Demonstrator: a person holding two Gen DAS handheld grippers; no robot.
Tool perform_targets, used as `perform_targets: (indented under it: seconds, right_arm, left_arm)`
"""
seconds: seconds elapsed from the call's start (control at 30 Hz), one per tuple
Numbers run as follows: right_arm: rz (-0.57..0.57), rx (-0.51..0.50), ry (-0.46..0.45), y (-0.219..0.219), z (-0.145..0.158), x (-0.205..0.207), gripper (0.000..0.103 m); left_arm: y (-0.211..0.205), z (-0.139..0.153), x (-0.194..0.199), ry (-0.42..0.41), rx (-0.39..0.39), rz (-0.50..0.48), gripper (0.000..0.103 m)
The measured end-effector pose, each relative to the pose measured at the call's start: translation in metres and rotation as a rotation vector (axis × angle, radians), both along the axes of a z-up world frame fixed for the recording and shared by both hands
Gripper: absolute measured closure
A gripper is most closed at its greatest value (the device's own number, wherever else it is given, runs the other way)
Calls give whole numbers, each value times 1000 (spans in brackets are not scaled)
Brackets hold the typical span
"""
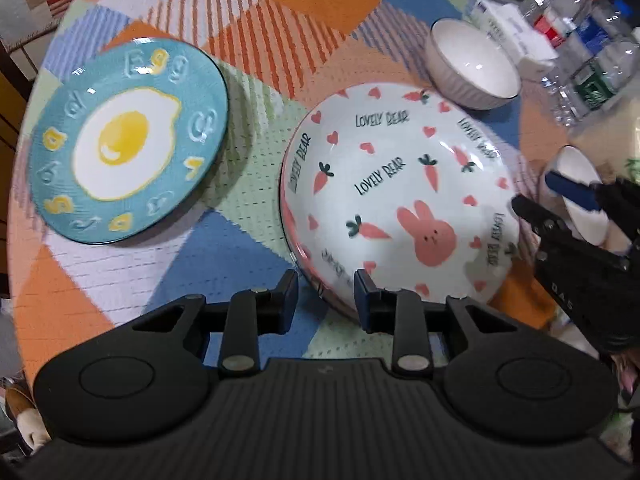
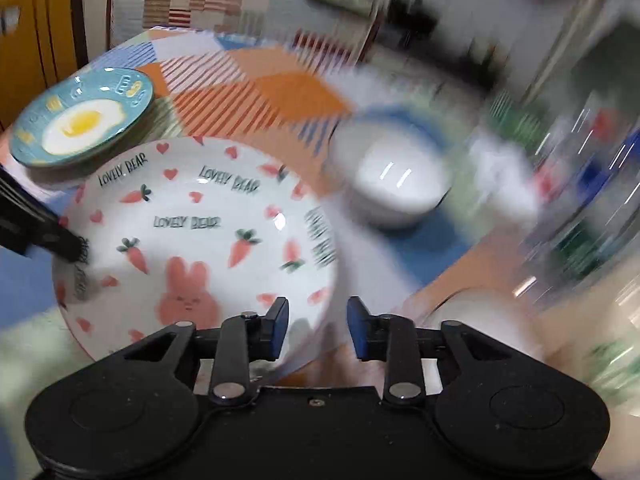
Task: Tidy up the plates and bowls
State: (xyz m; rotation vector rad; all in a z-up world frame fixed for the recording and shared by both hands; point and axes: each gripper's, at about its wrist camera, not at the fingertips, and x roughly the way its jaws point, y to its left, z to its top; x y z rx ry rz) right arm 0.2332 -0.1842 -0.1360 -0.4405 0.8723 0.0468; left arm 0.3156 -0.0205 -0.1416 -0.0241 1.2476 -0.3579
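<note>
A white deep plate [image 1: 400, 184] [image 2: 200, 220] printed with a pink bunny, carrots and hearts lies at the middle of the table. My left gripper [image 1: 326, 300] straddles its near rim, one finger inside and one outside, shut on it. In the right wrist view one left finger [image 2: 76, 248] meets the plate's left rim. My right gripper [image 2: 318, 324] [image 1: 544, 196] hangs open over the plate's right edge, pads pressing on nothing. A teal plate [image 1: 124, 140] [image 2: 80, 120] with a fried-egg picture lies to the left. A white ribbed bowl [image 1: 472, 64] [image 2: 396, 176] stands behind, blurred in the right wrist view.
The round table carries a patchwork cloth [image 1: 260, 40] in orange, blue and green. Clear plastic bottles [image 1: 592, 40] and small boxes crowd the far right. Another small white bowl [image 1: 576, 168] [image 2: 472, 312] sits beside the right gripper. The right half of the right wrist view is smeared by motion.
</note>
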Motion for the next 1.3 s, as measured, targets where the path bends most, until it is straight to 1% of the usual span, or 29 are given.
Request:
perform_targets:
  seconds: [0.03,0.07,0.13,0.2,0.4,0.57,0.63,0.73,0.8,0.87,0.93,1.07,1.17,1.3]
  right_arm:
    - [10,22,-9,2,7,-3,60]
    - [11,67,-10,2,14,-5,57]
    - [7,148,3,2,27,-9,56]
    - [23,197,6,6,40,-15,56]
    - [70,296,3,26,74,-36,52]
    - [116,373,27,41,101,-51,50]
    - [131,382,32,47,108,-55,48]
    - [157,392,26,58,120,-61,45]
    - [182,400,17,66,125,-65,41]
    - [195,408,5,74,129,-66,36]
    - [201,432,1,80,130,-63,33]
    - [234,466,3,94,129,-53,30]
    - [250,472,-3,105,123,-41,30]
    - [256,505,-3,114,109,-18,29]
  left_arm:
    - [3,7,-5,-17,10,-4,74]
    - [6,12,-10,-25,15,-5,74]
    - [13,24,-18,-35,16,-11,74]
    - [19,38,-28,-62,33,-21,74]
    - [40,77,-53,-130,80,-47,74]
    - [64,102,-77,-179,82,-70,73]
    - [73,109,-86,-196,93,-72,72]
    - [89,117,-94,-198,80,-61,71]
    - [99,119,-97,-201,76,-49,70]
    - [106,122,-100,-220,87,-47,68]
    - [115,122,-99,-224,86,-42,64]
    - [133,117,-88,-200,55,11,64]
    - [141,108,-76,-192,77,31,63]
    - [152,91,-56,-183,85,60,62]
